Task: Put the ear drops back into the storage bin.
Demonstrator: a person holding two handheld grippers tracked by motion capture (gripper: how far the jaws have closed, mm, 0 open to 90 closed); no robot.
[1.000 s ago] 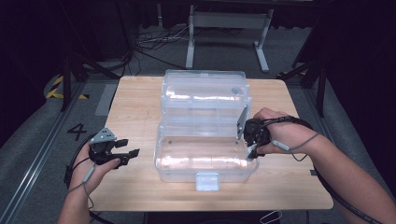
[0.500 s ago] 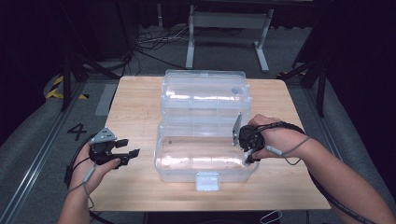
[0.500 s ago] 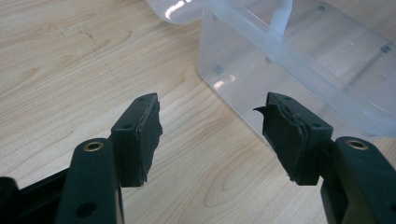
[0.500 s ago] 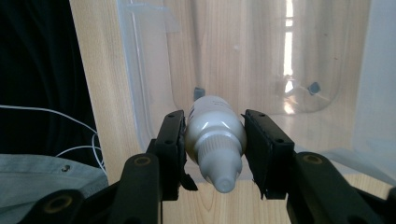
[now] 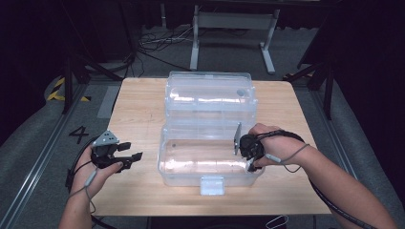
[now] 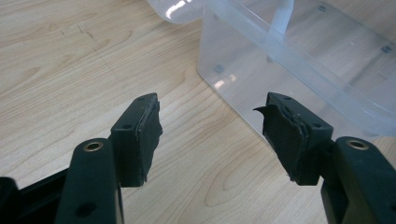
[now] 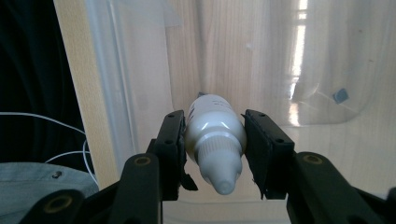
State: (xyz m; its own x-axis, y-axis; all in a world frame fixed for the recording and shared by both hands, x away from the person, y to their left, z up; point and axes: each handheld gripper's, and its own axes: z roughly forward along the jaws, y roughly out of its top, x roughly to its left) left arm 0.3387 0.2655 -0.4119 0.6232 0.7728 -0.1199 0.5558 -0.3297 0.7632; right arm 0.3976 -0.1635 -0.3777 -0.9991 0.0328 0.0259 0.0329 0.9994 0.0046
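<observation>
A clear plastic box [image 5: 191,164] stands on the wooden table [image 5: 138,109] with its lid [image 5: 208,98] swung open toward the far side. My right gripper [image 5: 246,150] hangs over the box's right end, pointing down into it. In the right gripper view that gripper [image 7: 215,119] is shut on a small white dropper bottle [image 7: 215,135], whose nozzle points back at the camera above the box's clear floor. My left gripper [image 5: 133,150] rests low over the table to the left of the box. Its jaws are open around nothing [image 6: 211,105], and the box's corner [image 6: 243,79] lies just beyond them.
A latch tab [image 5: 212,185] sticks out from the box's front wall near the table's front edge. Bare wood lies left of the box and along the front. Beyond the table are a dark floor, cables and a metal stand [image 5: 229,28].
My right gripper has sunk and shifted left with the bottle, from the box's right rim to inside its right end. The left gripper has stayed put.
</observation>
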